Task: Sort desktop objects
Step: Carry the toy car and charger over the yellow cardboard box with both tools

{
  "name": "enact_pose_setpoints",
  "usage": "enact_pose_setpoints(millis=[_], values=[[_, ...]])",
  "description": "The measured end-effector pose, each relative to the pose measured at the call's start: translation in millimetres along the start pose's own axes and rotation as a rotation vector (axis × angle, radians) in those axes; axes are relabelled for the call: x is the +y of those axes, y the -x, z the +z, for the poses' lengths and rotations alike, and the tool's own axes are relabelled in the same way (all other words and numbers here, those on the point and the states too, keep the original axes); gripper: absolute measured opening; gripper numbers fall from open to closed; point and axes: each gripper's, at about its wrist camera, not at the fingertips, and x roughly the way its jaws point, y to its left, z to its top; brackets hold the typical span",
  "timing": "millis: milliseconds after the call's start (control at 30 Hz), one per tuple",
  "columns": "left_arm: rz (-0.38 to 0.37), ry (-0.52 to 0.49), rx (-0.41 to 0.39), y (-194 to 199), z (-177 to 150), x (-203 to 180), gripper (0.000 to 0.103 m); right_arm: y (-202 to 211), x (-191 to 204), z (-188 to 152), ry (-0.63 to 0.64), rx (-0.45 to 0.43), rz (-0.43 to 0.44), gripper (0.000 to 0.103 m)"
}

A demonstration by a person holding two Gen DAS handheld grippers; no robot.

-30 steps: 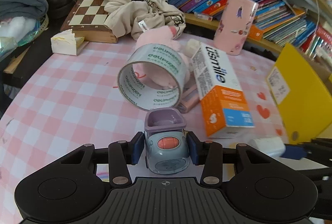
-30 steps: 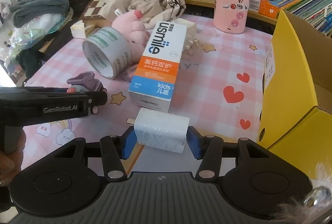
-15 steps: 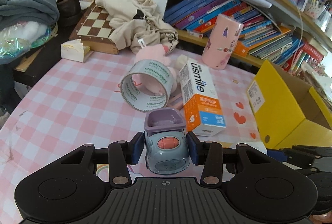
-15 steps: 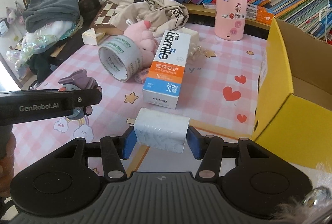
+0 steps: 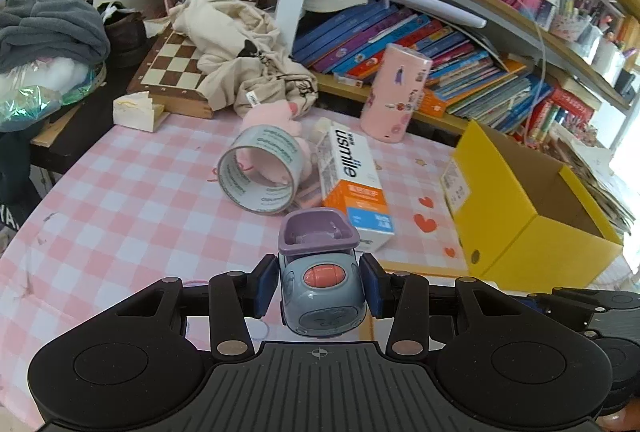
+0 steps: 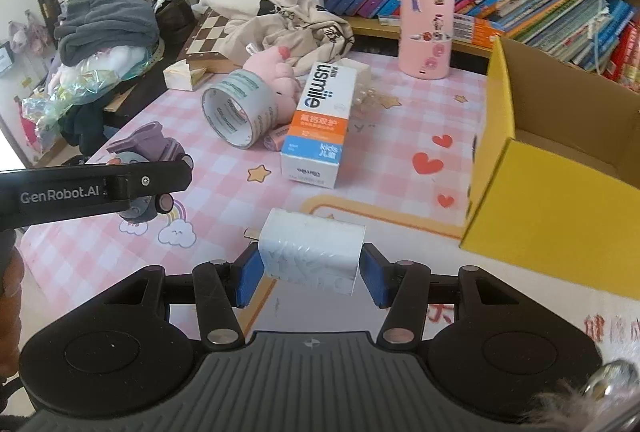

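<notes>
My left gripper (image 5: pixel 322 282) is shut on a grey and purple toy car (image 5: pixel 320 268), held above the pink checked tablecloth (image 5: pixel 132 200). The car also shows in the right wrist view (image 6: pixel 148 152), behind the left gripper's black finger (image 6: pixel 100 188). My right gripper (image 6: pixel 310 272) is shut on a white tissue pack (image 6: pixel 312 252), held above the table. An open yellow cardboard box (image 6: pixel 552 176) stands to the right; it also shows in the left wrist view (image 5: pixel 528 208).
On the table lie a tape roll (image 5: pixel 260 172), a pink plush (image 6: pixel 276 72), a usmile toothpaste box (image 6: pixel 320 124) and a pink cylinder (image 6: pixel 426 24). A chessboard (image 5: pixel 172 72) with beige cloth (image 5: pixel 240 52) and bookshelves (image 5: pixel 440 48) stand behind.
Both grippers have risen and pulled back from the table with their loads still held. The tape roll and toothpaste box look farther away, and more of the yellow box shows.
</notes>
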Motion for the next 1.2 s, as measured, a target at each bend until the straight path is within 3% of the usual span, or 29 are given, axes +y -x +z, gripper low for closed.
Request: enact_pose_setpoints(millis=[1200], values=[[-0.213,-0.118,0.052,21,-27,-50,0.043,67,-25,-58,-0.158,-0.014,-0.177,0.05]])
